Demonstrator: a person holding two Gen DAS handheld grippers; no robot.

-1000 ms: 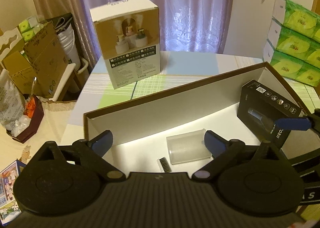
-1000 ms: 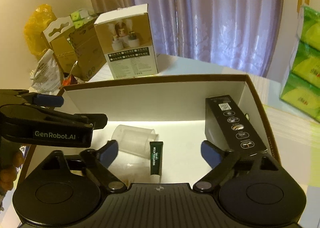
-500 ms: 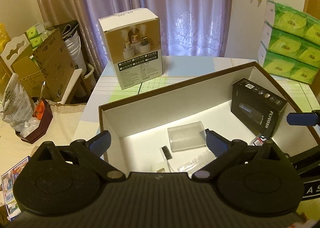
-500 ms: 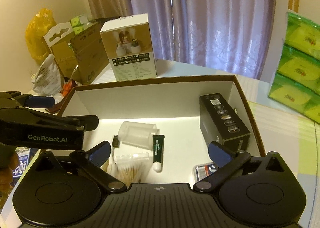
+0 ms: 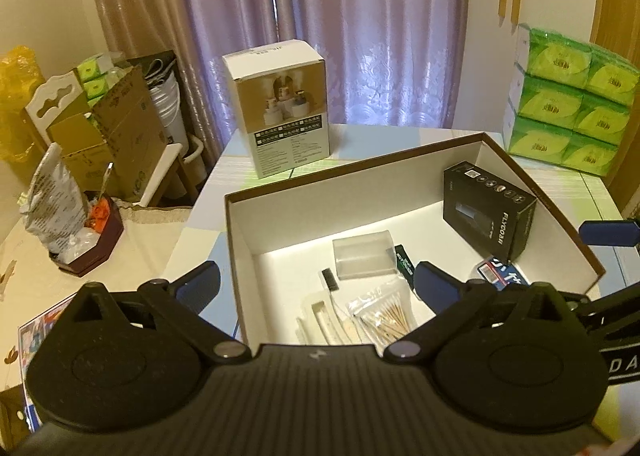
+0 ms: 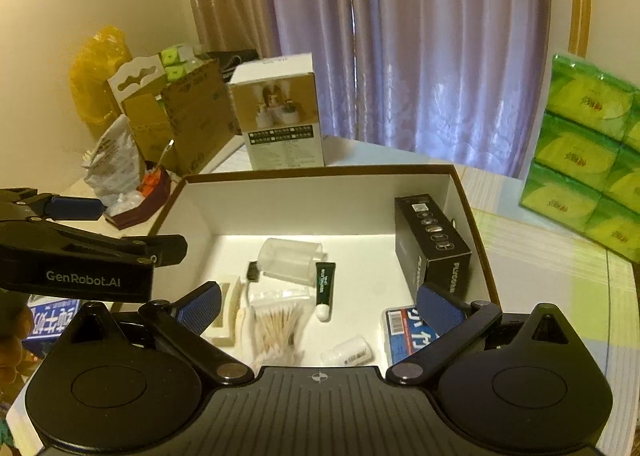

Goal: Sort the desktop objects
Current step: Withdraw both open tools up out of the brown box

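Left wrist view: left gripper [image 5: 316, 284] spread wide, holding nothing, poised above the near-left wall of the open storage box [image 5: 360, 180]. Brown outside, white inside, resting on the counter [image 5: 560, 184]. Inside the box: black carton [image 5: 490, 216] standing against the right wall; clear plastic cup [image 5: 366, 254] lying on its side near the middle; green tube [image 5: 405, 265] just beside the cup; small brush [image 5: 330, 279] close to the cup's left end; bag of cotton swabs [image 5: 386, 314] at the near edge, touching flat white packets [image 5: 324, 320]; blue-and-red packet [image 5: 502, 274] in the near-right corner, beside the black carton. Upright product box [image 5: 280, 108] on the counter behind the storage box, apart from it. Stacked green tissue packs [image 5: 568, 104] at the far right.

Right wrist view: right gripper [image 6: 318, 306] also spread wide and empty, over the near edge of the box. Small white bottle [image 6: 348, 352] lying on the box floor between the swabs and the blue-and-red packet. Left gripper visible at the left edge, over the box's left wall. Cluttered side table [image 6: 80, 216] further left.
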